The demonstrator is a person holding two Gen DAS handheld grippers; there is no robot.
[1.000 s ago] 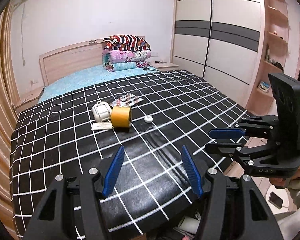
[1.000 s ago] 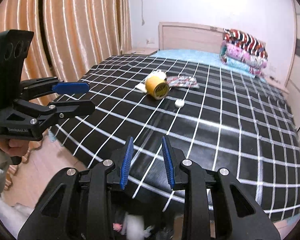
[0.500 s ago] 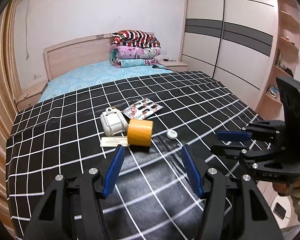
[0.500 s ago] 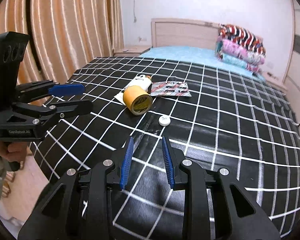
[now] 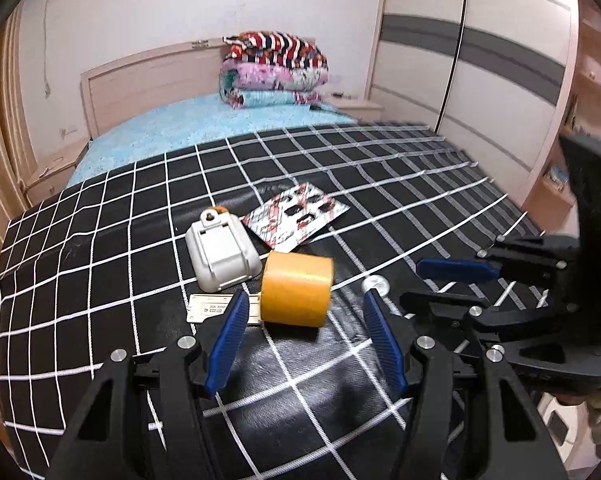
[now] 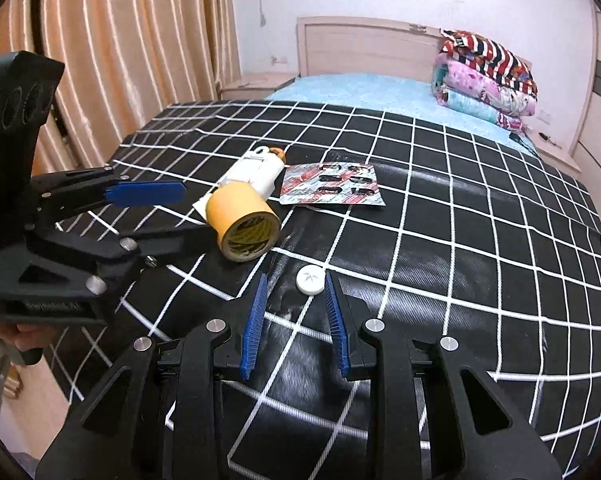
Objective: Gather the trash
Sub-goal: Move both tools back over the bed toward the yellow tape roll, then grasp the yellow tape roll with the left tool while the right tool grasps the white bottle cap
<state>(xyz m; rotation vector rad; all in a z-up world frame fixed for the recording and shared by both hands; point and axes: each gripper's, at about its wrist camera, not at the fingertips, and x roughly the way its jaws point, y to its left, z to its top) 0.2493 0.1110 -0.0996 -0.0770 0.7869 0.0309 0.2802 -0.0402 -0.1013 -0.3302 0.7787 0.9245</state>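
Five loose items lay grouped on the bed, on the black grid cover toward its foot edge: yellow tape roll, white plastic case, blister pack, paper slip, small white cap. Case, slip and roll lay touching or nearly so; cap sat apart, nearer the foot edge

Left gripper: fingers spread wide, holding nothing, tips low over the cover with the tape roll just ahead between them. Right gripper: fingers parted, holding nothing, the cap sitting just beyond the tips and roughly centred in the gap

Step judged: approach, before the first pick-up; no trash lifted yet. No bin or bag identified in either view

Next move, as judged: right needs a short advance and drop so the fingers straddle the flat cap, then closure low against the soft cover; left needs a similar advance around the roll, which may roll away if nudged
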